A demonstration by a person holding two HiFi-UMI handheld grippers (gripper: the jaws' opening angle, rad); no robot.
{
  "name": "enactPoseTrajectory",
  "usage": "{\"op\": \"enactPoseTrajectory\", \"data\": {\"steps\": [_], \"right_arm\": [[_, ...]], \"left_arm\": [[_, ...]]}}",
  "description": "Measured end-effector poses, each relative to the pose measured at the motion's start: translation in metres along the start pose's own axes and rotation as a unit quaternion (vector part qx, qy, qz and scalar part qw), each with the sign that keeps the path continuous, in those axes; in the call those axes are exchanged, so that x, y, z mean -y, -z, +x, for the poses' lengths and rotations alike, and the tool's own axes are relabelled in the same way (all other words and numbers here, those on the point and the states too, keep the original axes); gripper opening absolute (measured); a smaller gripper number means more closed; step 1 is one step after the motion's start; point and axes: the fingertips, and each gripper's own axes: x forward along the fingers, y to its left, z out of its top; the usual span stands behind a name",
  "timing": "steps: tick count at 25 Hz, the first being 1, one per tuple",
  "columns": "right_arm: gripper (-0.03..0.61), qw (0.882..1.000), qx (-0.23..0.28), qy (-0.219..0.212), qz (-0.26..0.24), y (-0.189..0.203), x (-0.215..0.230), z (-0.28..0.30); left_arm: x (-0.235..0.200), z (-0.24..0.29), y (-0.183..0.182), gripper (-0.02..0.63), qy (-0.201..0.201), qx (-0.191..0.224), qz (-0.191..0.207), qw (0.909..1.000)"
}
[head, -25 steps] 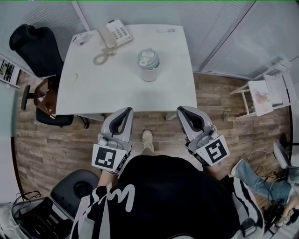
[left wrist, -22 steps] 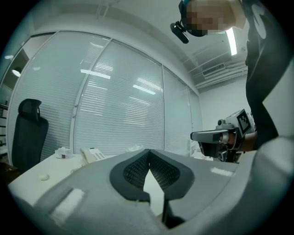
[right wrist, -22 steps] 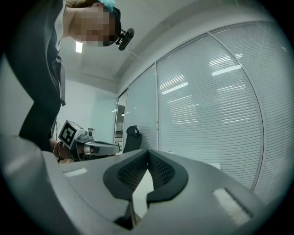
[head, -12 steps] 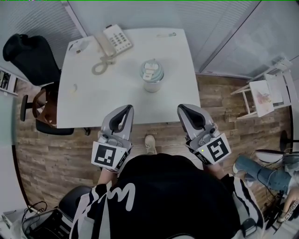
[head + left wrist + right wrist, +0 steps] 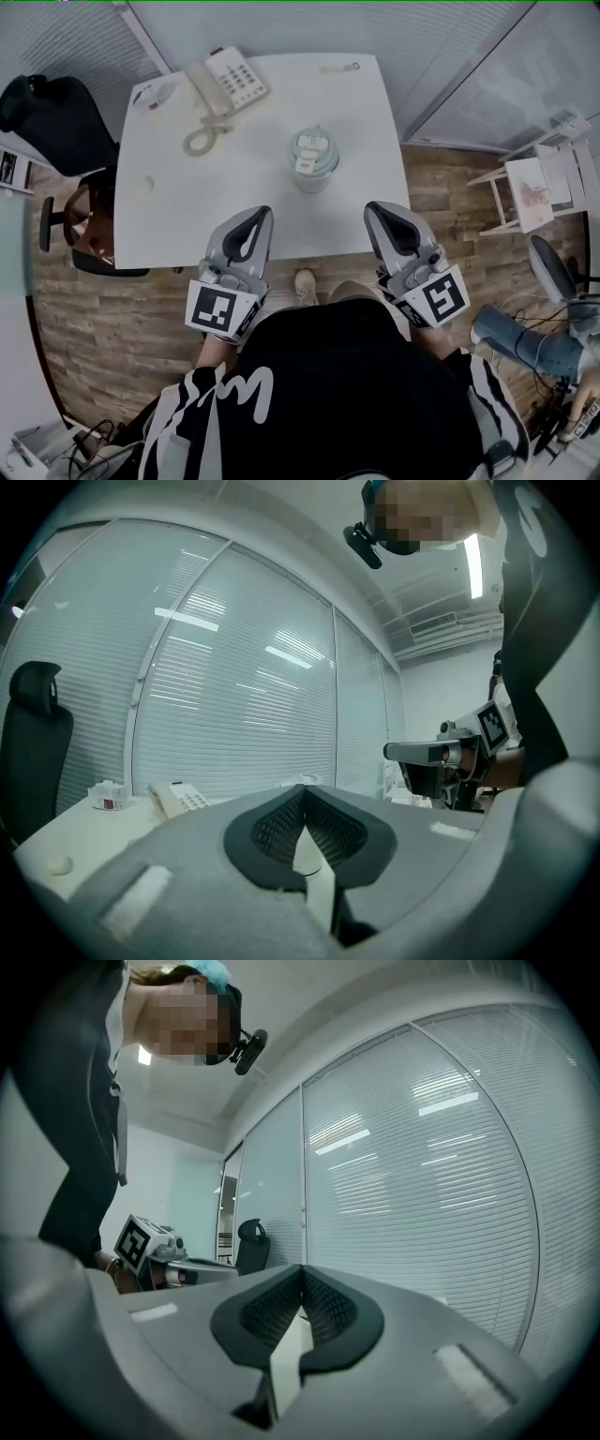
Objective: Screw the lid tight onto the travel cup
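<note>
Table (image 5: pixel 234 178): shown nearer than a second ago; its near edge, then only just reached, is now overlapped by both grippers; an approach is read from this, with no work yet begun on the cup.
Left gripper (image 5: pixel 260 214): brought forward over the table's near edge; its jaws are pressed together with nothing between them; no object is touched.
Right gripper (image 5: pixel 376 208): carried forward likewise, abreast of the left; its jaws are closed tight and empty; it is kept short of the cup.
Travel cup (image 5: pixel 314 176): stood upright on the table, ahead of the grippers and between their two lines, apart from both; it appears not to have been moved, only drawn closer in the view.
Lid (image 5: pixel 313 153): seen seated on top of the cup; whether it is already threaded tight cannot be told; by judgement, the jaws must be spread before the cup can be steadied and the lid turned.
</note>
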Motion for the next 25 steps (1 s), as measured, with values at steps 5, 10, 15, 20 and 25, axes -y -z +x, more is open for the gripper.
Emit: {"op": "enactPoseTrajectory", "data": {"steps": [5, 10, 15, 20, 25], "right_arm": [[-0.003, 1.0, -0.001, -0.011, 0.003, 0.003, 0.001, 0.004], [-0.003, 0.999, 0.016, -0.027, 0.008, -0.001, 0.007, 0.008], [-0.003, 0.998, 0.017, -0.06, 0.006, -0.008, 0.017, 0.014], [0.006, 0.995, 0.02, -0.098, 0.001, -0.017, 0.022, 0.023], [0.075, 0.991, 0.017, -0.133, 0.001, -0.014, 0.023, 0.029]], "left_arm": [[-0.002, 0.005, -0.002, 0.0, -0.003, 0.0, -0.002, 1.0], [-0.006, 0.011, -0.003, 0.002, -0.016, 0.001, 0.003, 0.9999], [-0.007, 0.016, -0.007, 0.001, -0.036, 0.002, 0.002, 0.9994], [-0.01, 0.021, -0.007, 0.002, -0.048, 0.004, 0.002, 0.9988], [-0.01, 0.031, -0.003, 0.112, -0.063, -0.009, 0.004, 0.9979]]}}
